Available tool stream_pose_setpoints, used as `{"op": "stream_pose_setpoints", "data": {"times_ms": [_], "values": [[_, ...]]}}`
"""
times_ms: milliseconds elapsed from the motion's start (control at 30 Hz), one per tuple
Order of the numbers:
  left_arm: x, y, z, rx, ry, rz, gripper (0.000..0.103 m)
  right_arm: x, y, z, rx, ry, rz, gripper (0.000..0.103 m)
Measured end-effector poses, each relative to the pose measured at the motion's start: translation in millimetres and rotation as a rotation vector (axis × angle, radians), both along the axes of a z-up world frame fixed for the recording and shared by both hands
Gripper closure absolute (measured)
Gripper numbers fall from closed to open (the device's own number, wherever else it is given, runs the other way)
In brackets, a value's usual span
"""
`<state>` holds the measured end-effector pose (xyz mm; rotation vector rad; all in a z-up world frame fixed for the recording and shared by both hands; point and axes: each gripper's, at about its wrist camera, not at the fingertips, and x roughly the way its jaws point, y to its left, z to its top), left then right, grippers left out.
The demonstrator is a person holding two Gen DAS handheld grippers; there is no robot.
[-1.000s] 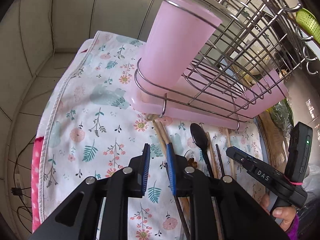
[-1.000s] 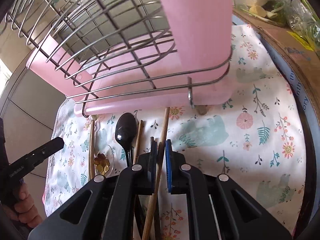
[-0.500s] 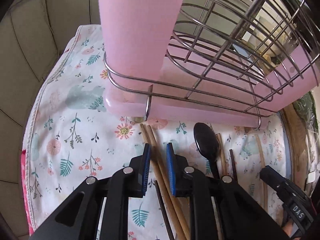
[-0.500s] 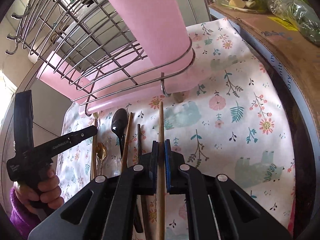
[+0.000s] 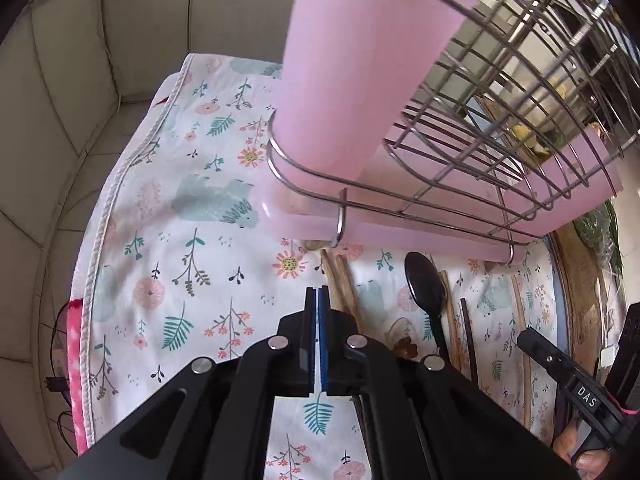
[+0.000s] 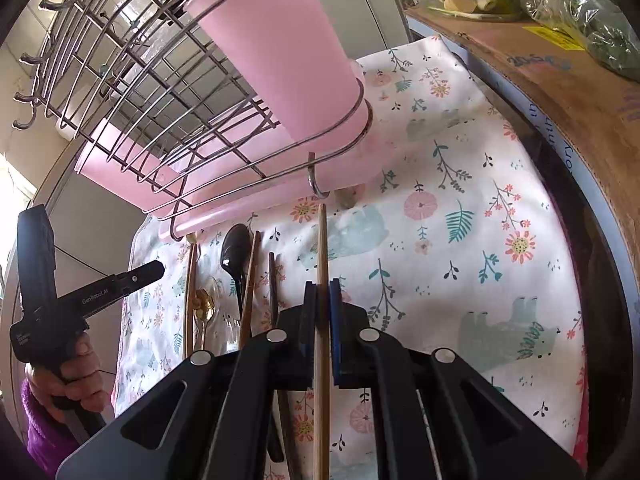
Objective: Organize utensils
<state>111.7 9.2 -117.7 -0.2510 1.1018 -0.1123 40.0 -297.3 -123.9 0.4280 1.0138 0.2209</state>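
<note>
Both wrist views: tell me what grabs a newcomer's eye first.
A tall pink cup stands in the corner of a wire dish rack above a floral cloth. In front of it lie chopsticks and a black spoon. The right tongs are clamped on one wooden chopstick.

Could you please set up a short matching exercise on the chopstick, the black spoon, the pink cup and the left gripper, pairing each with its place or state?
Things:
1. chopstick
2. black spoon
3. pink cup
4. left gripper

Places or states:
A. standing in the wire rack
B. shut on nothing
C. clamped in the right gripper
D. lying on the floral cloth

Pairs: 1-C, 2-D, 3-A, 4-B
</note>
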Motion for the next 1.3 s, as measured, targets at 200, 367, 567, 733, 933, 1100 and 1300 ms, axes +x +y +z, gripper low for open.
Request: {"op": "stream_pose_setpoints", "data": {"times_ms": [200, 367, 567, 733, 933, 1100, 1300], "values": [[16, 3, -23, -0.111, 0.095, 0.024, 0.098, 2, 0, -2, -0.006, 0.007, 0.006, 0.096], [21, -2, -21, -0.104, 0.100, 0.021, 0.094, 4, 1, -3, -0.007, 0.009, 0.013, 0.096], [22, 0, -18, -0.147, 0.118, 0.015, 0.089, 6, 0, -4, 0.004, 0.015, 0.012, 0.096], [16, -9, -18, -0.178, 0.132, -0.013, 0.082, 9, -2, -6, 0.012, 0.021, 0.012, 0.096], [17, -37, -27, -0.141, 0.115, -0.019, 0.083, 12, -5, -10, 0.020, 0.030, 0.010, 0.096], [18, -34, -21, -0.176, 0.095, -0.026, 0.103, 13, -5, -11, 0.024, 0.032, 0.008, 0.096], [8, -23, -12, -0.159, 0.079, -0.018, 0.103, 12, -3, -9, 0.025, 0.028, 0.013, 0.096]]}}
